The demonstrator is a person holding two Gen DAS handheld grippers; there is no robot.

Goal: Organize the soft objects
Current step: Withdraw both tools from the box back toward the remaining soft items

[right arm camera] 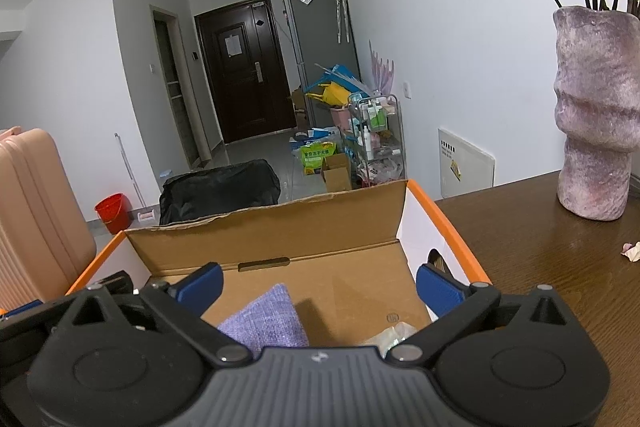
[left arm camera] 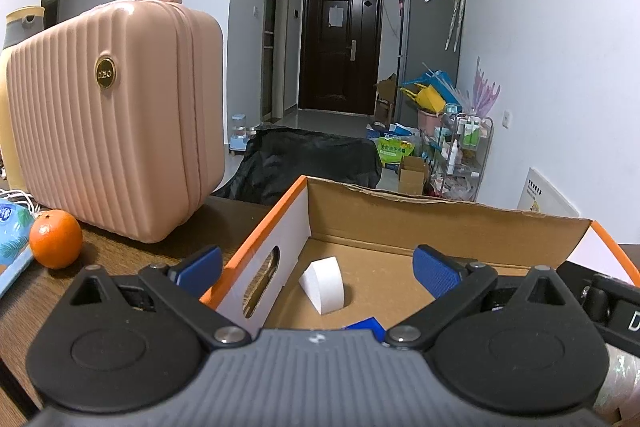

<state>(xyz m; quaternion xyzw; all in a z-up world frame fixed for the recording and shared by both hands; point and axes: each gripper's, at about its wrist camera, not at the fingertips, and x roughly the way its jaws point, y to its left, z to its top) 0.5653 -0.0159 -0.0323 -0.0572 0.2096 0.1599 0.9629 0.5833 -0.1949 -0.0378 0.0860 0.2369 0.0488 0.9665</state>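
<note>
Two claws hanging wide apart, left claw (left arm camera: pixel 316 267) and right claw (right arm camera: pixel 318 285), clutching nothing, risking snagging the box wall (left arm camera: pixel 256 251) if lowering carelessly.

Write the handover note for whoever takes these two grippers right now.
Left gripper: open, empty, over the left end of the cardboard box.
Right gripper: open, empty, over the right end of the same box.
In the box: a white foam piece, a blue item mostly hidden by the left gripper, a purple fabric pouch and a clear shiny packet, partly hidden.
Done: those pieces lie in the box, released.
Left: the views show no other clearly soft piece. On the table: an orange and a pink case to the box's left, a vase to its right.
</note>
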